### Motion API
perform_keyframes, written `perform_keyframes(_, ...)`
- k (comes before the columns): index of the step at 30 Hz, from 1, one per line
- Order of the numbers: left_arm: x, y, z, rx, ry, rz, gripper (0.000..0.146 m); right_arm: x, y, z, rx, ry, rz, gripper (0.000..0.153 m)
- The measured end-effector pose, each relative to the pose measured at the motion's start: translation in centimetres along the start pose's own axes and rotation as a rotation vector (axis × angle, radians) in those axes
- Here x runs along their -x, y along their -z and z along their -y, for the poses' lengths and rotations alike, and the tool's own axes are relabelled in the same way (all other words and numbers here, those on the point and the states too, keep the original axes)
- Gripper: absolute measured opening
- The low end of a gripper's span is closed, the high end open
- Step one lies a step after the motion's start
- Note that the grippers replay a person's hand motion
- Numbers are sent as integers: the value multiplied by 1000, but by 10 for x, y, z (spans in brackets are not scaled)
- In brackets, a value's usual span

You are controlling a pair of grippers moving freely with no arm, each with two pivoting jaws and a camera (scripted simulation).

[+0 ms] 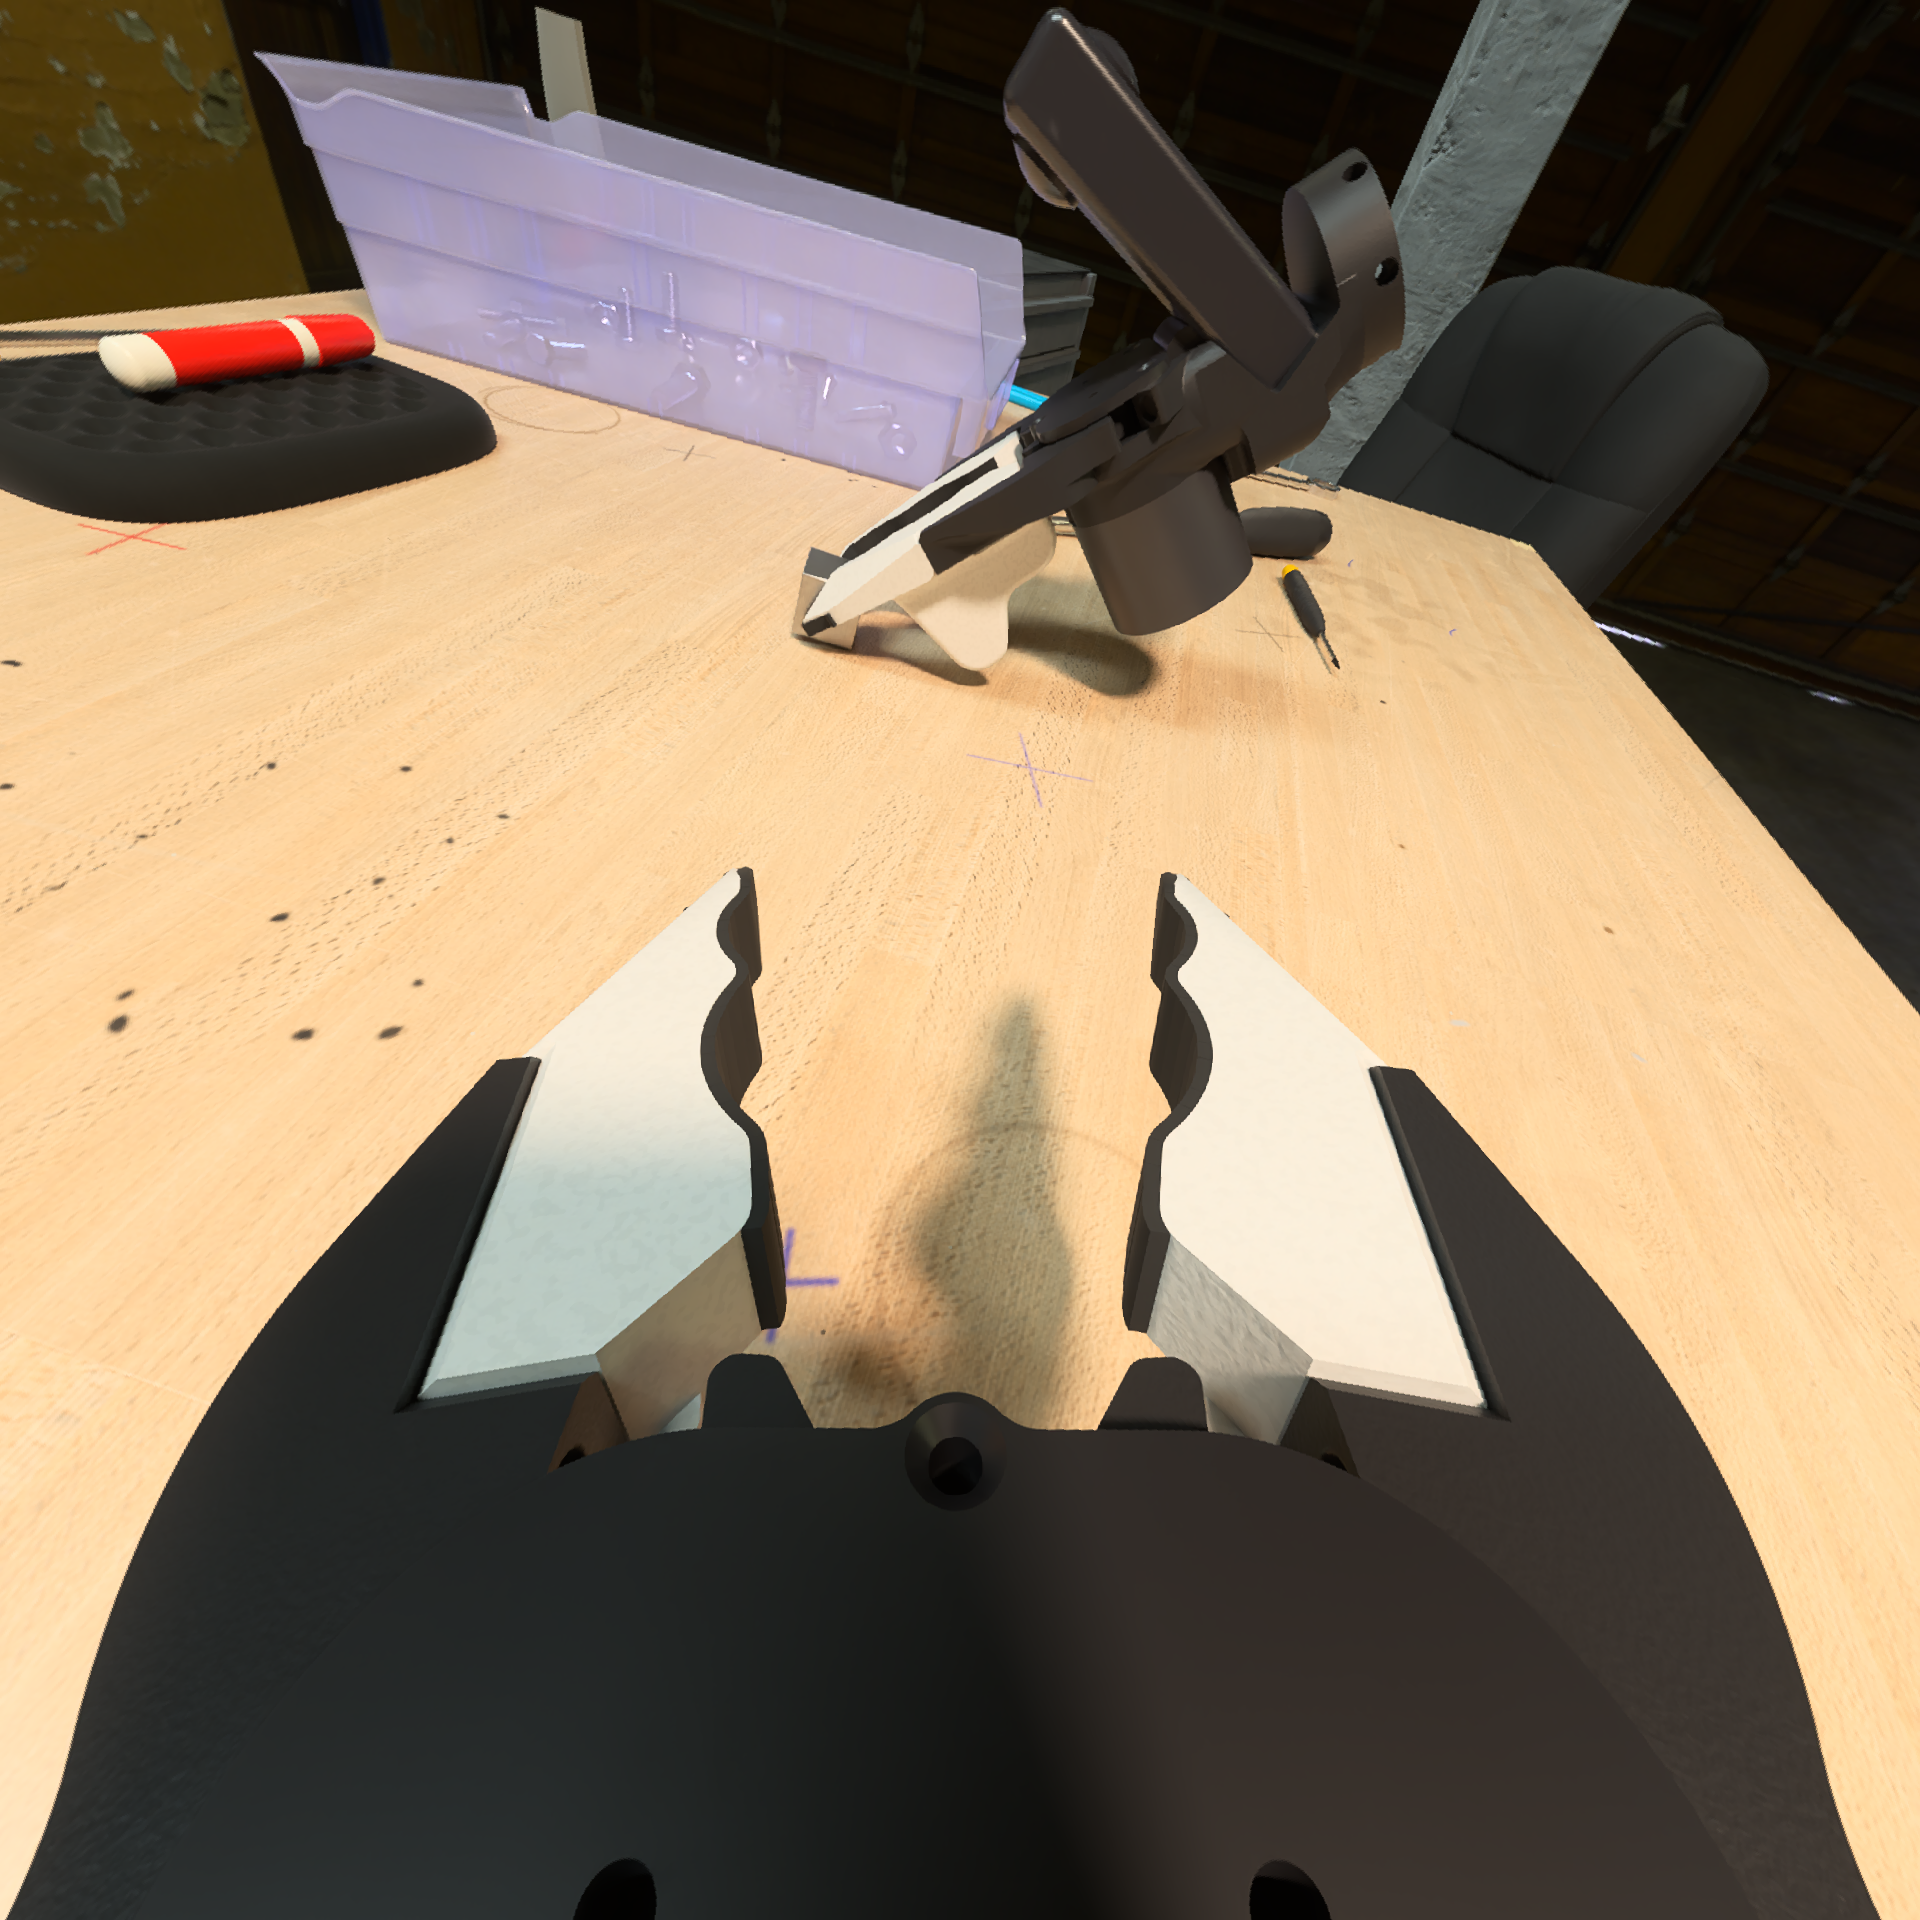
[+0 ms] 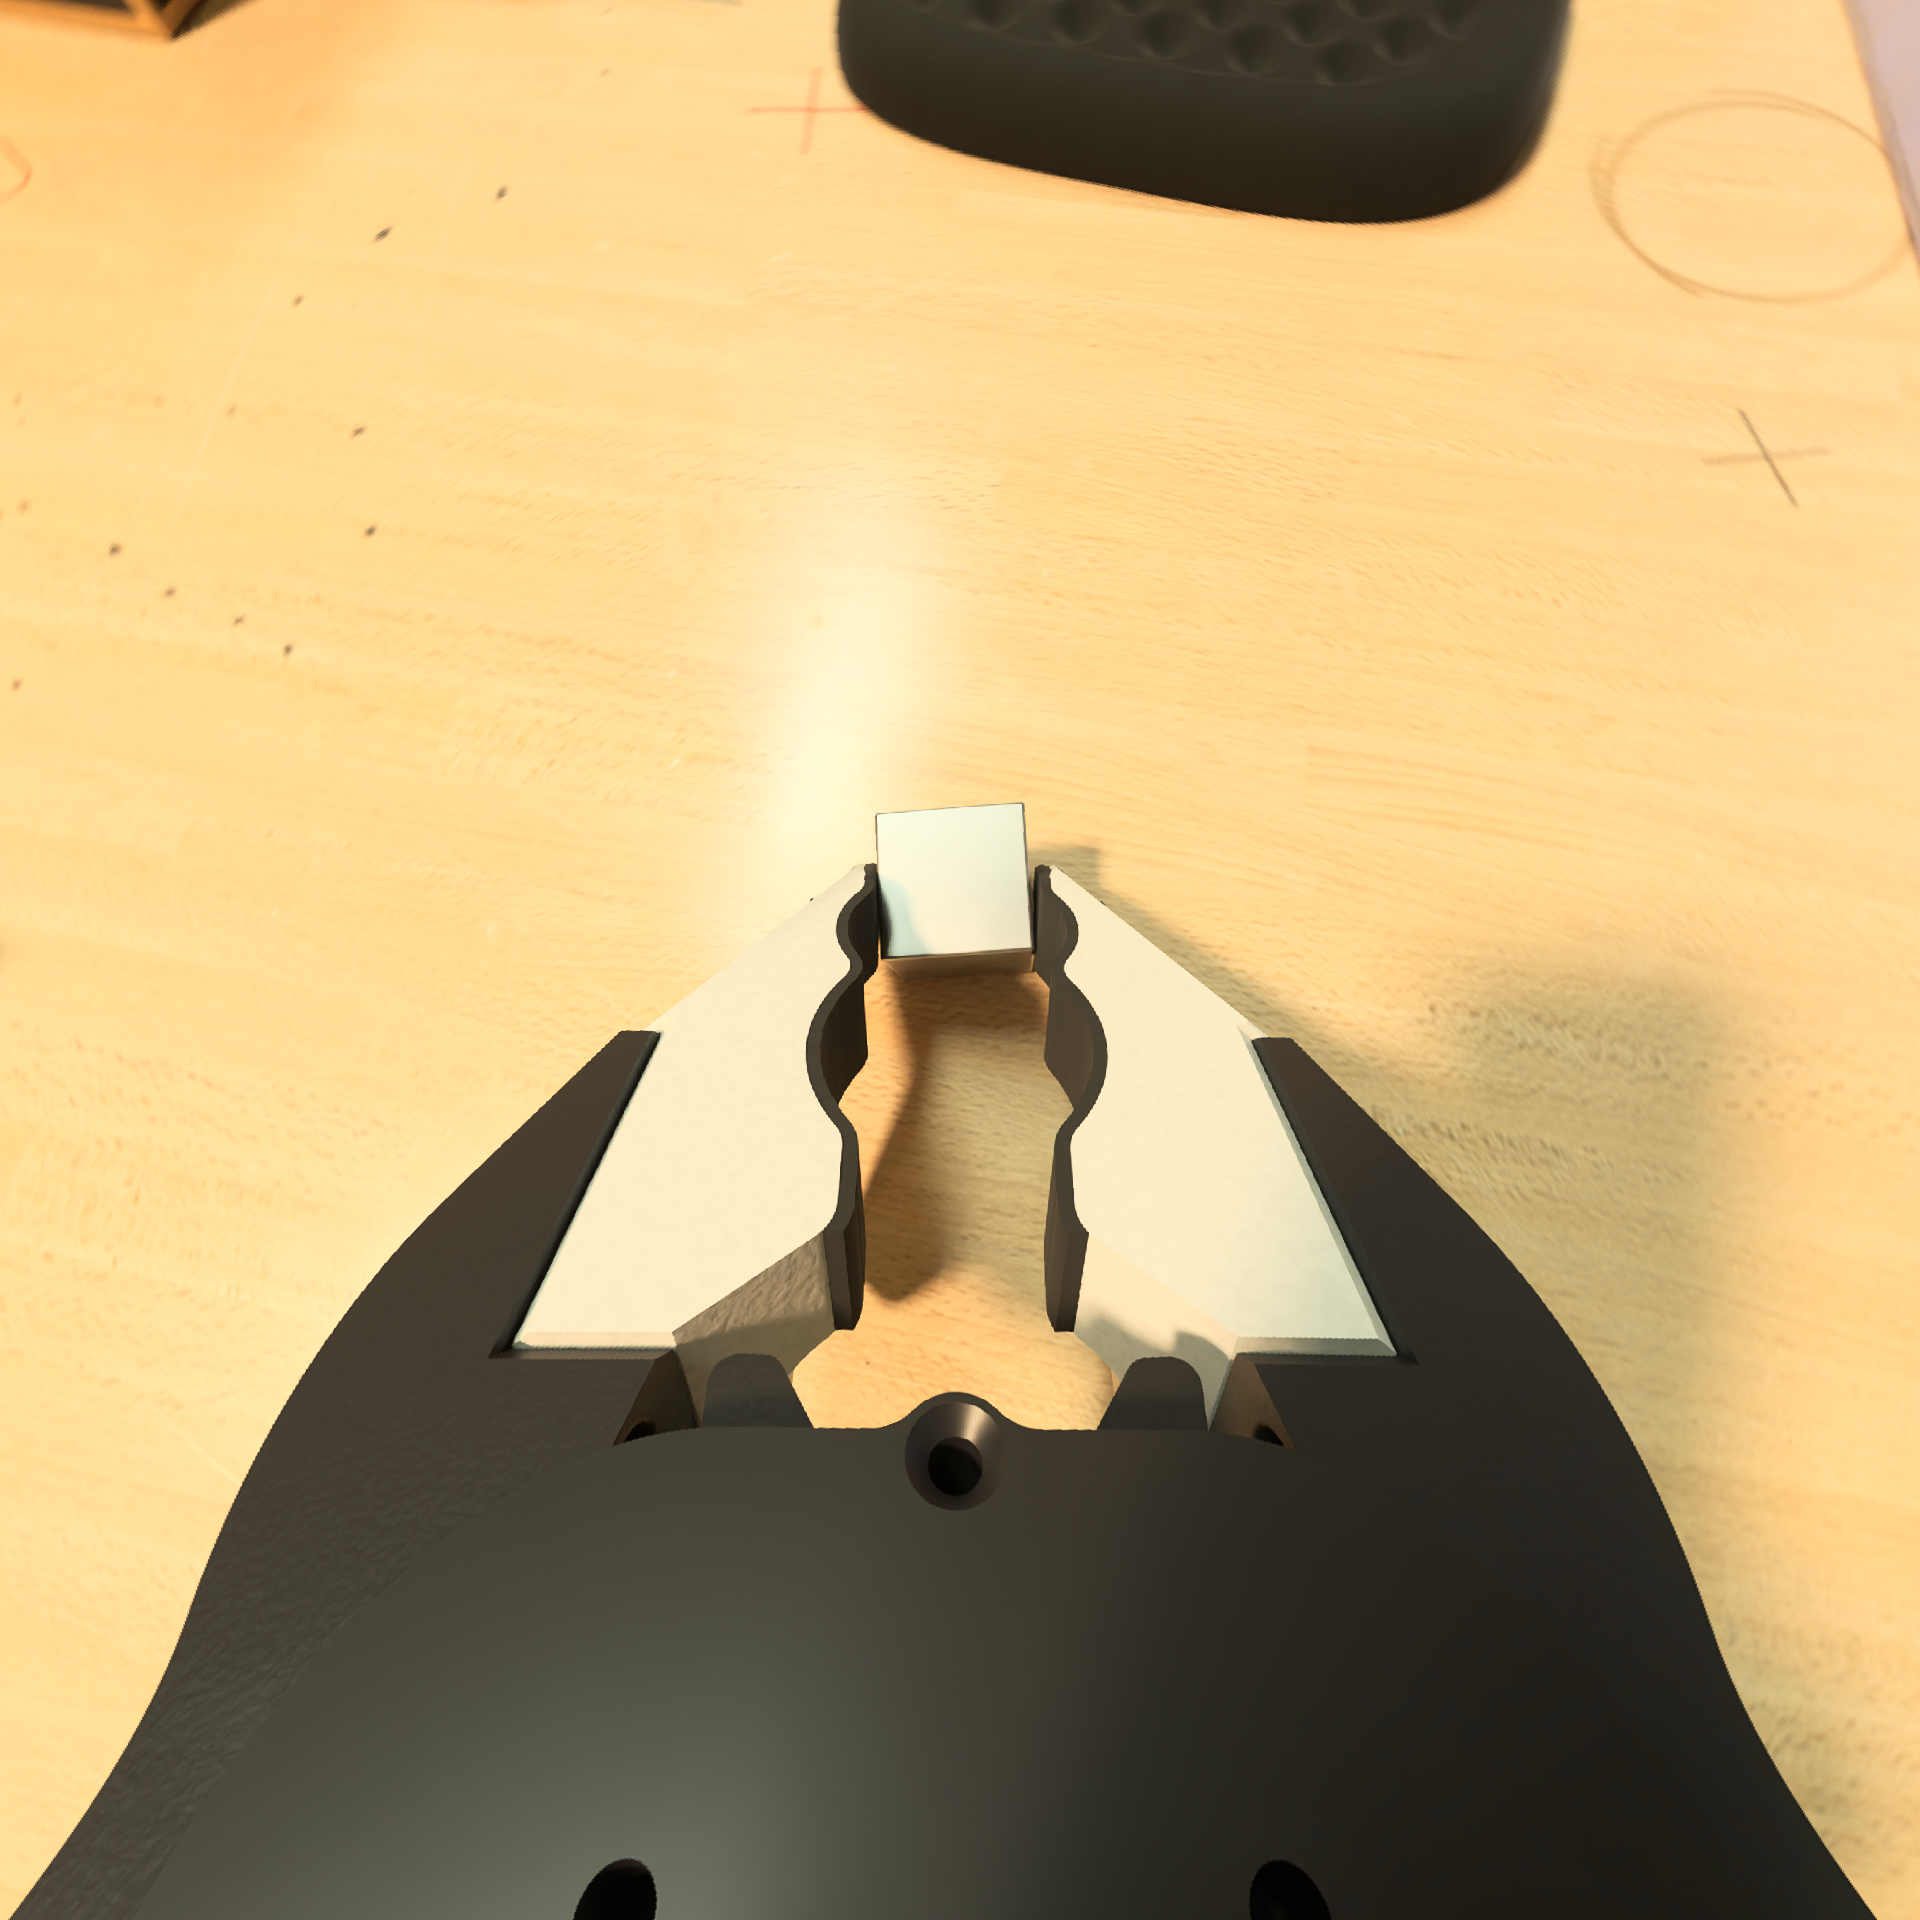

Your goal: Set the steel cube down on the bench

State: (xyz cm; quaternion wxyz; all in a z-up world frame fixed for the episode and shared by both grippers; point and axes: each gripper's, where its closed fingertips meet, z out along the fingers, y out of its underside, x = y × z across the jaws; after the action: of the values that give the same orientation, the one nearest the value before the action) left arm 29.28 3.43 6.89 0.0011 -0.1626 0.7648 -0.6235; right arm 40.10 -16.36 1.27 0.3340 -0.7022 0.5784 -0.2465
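Note:
The steel cube is small, shiny and grey. It sits between the fingertips of my right gripper, which is shut on it. In the left wrist view the right gripper tilts steeply down, and the cube at its tips is at the surface of the wooden bench; I cannot tell whether it touches. My left gripper is open and empty, low over the near part of the bench, well short of the cube.
A black honeycomb mat at far left carries a red and white marker. A clear plastic bin stands at the back. A small screwdriver lies near the bench's right edge, with a dark chair beyond it.

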Motion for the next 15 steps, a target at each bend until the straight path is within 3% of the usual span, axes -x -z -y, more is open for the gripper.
perform_keyframes(4,0,-1,-1,5,-1,1,76,-15,1,0,-25,-78,-66,29)
perform_keyframes(12,0,-1,-1,9,-2,3,76,-12,-1,0,-15,-27,-129,29)
perform_keyframes(15,0,-1,-1,10,0,2,76,-12,1,-2,-11,-24,-131,38)
